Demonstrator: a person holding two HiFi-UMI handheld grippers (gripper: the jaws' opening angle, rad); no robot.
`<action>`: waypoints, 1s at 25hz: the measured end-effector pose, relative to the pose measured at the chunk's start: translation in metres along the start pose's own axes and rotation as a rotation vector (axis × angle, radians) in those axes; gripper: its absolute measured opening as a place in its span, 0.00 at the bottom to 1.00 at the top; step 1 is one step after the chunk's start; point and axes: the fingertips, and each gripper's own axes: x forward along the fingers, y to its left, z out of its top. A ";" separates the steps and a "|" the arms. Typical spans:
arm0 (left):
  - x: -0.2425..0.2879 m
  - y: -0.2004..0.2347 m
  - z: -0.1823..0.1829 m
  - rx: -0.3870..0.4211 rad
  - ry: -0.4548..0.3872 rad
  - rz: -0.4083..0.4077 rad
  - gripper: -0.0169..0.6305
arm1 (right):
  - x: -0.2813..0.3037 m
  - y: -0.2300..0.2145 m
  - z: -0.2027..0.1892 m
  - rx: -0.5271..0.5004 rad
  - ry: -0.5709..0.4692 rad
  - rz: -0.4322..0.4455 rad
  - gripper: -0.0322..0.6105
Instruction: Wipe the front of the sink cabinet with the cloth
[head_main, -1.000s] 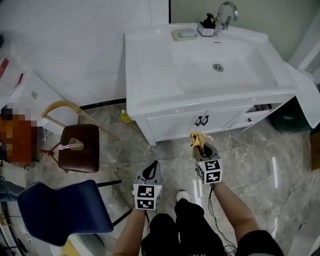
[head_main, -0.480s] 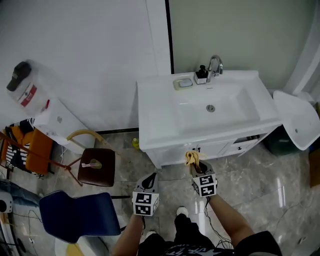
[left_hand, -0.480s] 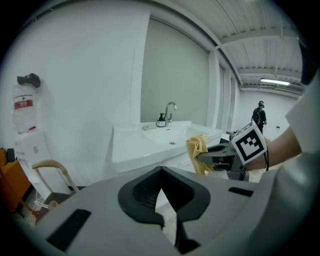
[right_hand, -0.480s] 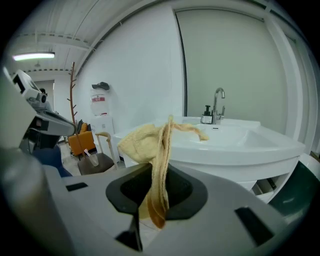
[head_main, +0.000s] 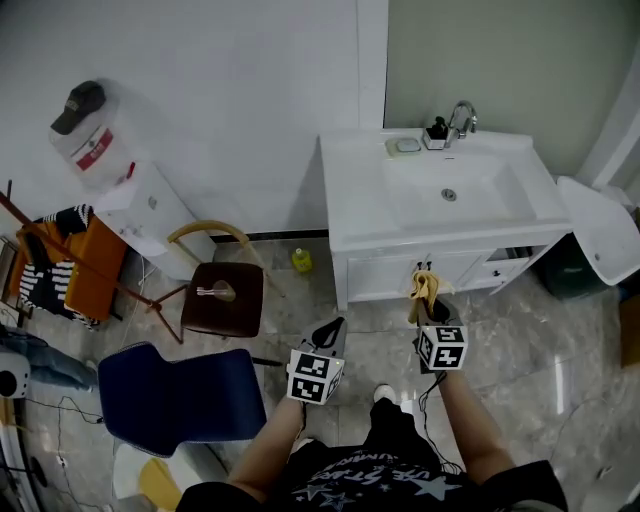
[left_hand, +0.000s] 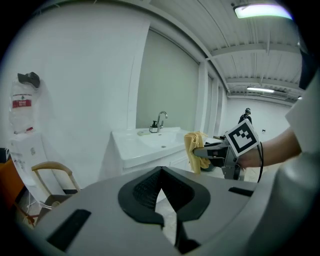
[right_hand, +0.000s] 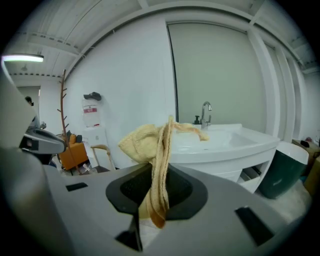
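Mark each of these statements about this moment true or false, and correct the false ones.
1. The right tongs grip a yellow cloth. True.
2. The left tongs hold a sponge. False: their jaws are together with nothing between them.
3. The cloth is pressed flat against the front of the sink cabinet. False: it is held in the air, short of the cabinet.
4. A faucet stands at the back of the basin. True.

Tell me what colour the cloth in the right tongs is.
The cloth is pale yellow, clearest in the right gripper view.
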 end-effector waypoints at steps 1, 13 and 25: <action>-0.014 0.004 -0.003 0.005 -0.007 -0.007 0.05 | -0.010 0.009 -0.002 0.017 -0.006 -0.016 0.18; -0.166 0.027 -0.044 0.068 -0.062 -0.127 0.05 | -0.126 0.142 -0.029 0.075 -0.062 -0.134 0.17; -0.231 -0.001 -0.077 0.079 -0.036 -0.270 0.05 | -0.240 0.200 -0.050 0.117 -0.087 -0.239 0.17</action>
